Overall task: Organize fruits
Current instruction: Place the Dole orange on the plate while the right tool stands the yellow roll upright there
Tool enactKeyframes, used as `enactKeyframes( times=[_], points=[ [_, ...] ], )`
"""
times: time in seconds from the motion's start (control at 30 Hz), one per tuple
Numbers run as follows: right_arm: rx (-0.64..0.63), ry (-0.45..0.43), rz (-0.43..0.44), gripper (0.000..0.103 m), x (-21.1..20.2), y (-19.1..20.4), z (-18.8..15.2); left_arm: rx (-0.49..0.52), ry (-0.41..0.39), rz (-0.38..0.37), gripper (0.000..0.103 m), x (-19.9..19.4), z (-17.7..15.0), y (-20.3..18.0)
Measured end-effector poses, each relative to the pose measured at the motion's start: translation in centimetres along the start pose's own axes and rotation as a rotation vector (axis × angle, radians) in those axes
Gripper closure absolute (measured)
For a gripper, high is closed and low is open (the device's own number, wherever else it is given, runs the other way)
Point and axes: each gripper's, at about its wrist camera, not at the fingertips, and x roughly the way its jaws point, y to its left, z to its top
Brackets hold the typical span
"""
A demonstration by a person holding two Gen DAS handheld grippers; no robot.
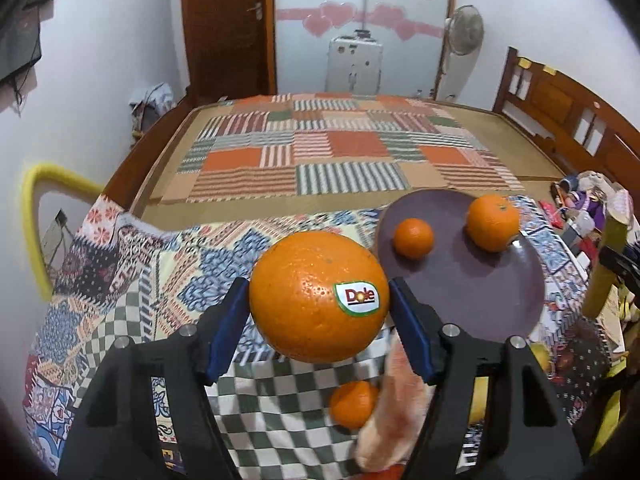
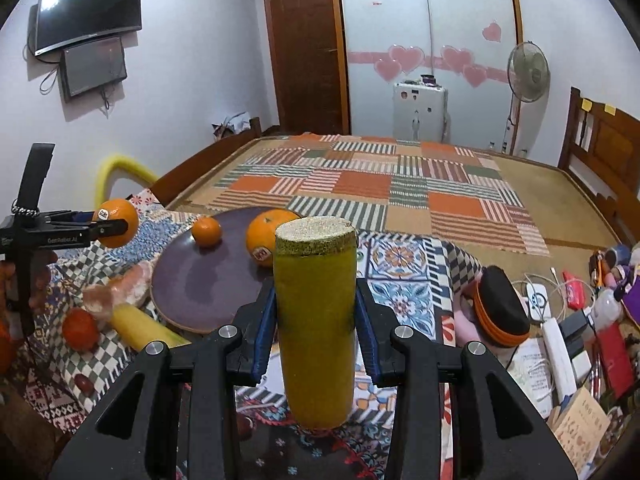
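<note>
My left gripper (image 1: 319, 298) is shut on a large orange with a Dole sticker (image 1: 312, 300), held above the patterned cloth, left of the purple plate (image 1: 480, 300). The plate holds a small mandarin (image 1: 413, 238) and a bigger orange (image 1: 493, 222). In the right wrist view my right gripper (image 2: 316, 320) is shut on a yellow-green cylinder with a cut end (image 2: 315, 320), held upright in front of the plate (image 2: 192, 292). The left gripper (image 2: 114, 226) with its orange (image 2: 120, 216) shows at far left.
Below the left gripper lie a small orange (image 1: 354, 404) and a peach-coloured piece (image 1: 396, 400). Left of the plate lie a yellow piece (image 2: 140, 328) and a red-orange fruit (image 2: 80, 328). Clutter of cables and boxes (image 2: 560, 336) sits right. A bed (image 2: 380, 188) lies behind.
</note>
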Motion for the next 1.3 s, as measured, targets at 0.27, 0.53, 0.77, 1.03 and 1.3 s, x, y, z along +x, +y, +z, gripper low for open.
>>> enactKeyframes(
  times=[0.27, 0.53, 0.77, 1.03, 1.3],
  points=[
    [-0.025, -0.019, 0.034, 0.069, 0.8, 1.5, 1.3, 0.068, -0.008, -0.058, 0.034, -0.2, 0.5, -3.2],
    [-0.055, -0.018, 0.068, 0.069, 2.3, 3.0, 2.2, 0.124, 0.041, -0.089, 0.034, 1.9, 0.5, -5.2],
    [-0.071, 0.009, 0.109, 0.069, 4.2, 4.2, 2.5, 0.151, 0.066, -0.105, 0.034, 3.0, 0.2, -6.0],
    [-0.078, 0.055, 0.128, 0.069, 5.9, 4.8, 3.1, 0.172, 0.100, -0.143, 0.034, 4.1, 0.6, -6.6],
    [-0.096, 0.098, 0.128, 0.069, 7.9, 5.9, 3.7, 0.184, 0.143, -0.138, 0.034, 4.9, 0.8, -6.8]
  ],
)
